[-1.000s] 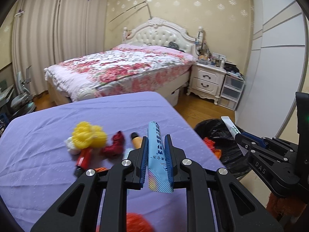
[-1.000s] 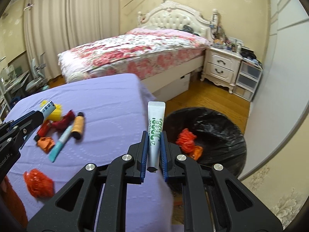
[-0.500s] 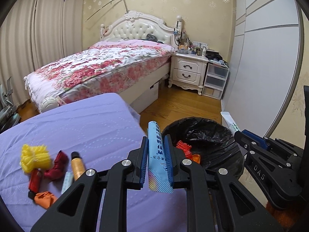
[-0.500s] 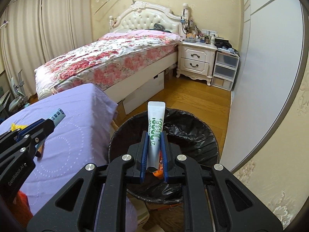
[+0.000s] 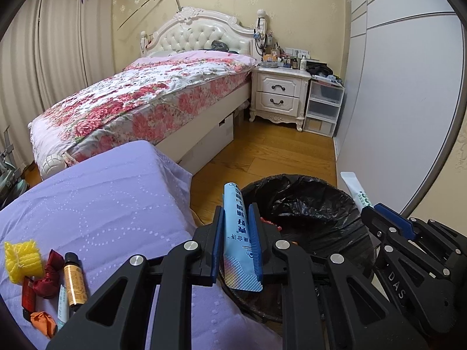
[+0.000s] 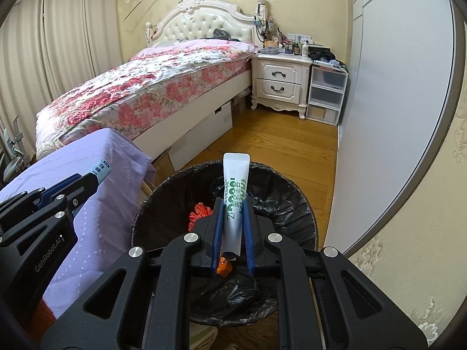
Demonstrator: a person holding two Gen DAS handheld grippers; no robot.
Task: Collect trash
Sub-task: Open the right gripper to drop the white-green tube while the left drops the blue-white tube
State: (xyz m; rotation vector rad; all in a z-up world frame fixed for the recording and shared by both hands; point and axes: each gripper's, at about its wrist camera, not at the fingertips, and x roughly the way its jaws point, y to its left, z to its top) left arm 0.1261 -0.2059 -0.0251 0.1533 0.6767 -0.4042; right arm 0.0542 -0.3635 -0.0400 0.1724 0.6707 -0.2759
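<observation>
Jaws of left gripper (image 5: 237, 227) clamped on blue tube (image 5: 238, 233), at lilac worktop (image 5: 96, 204) edge beside black-lined bin (image 5: 315, 204); trash cluster (image 5: 46, 280) lying left on the worktop.

Jaws of right gripper (image 6: 232, 221) pinching white tube (image 6: 235, 195), directly over the bin (image 6: 292, 204); wooden floor (image 6: 280, 145), bed (image 6: 146, 87) beyond.

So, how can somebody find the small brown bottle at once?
Look at the lilac-covered table, at its near left corner where the trash lies. The brown bottle lies between a red wrapper and a pale tube; only it has a black cap.
</observation>
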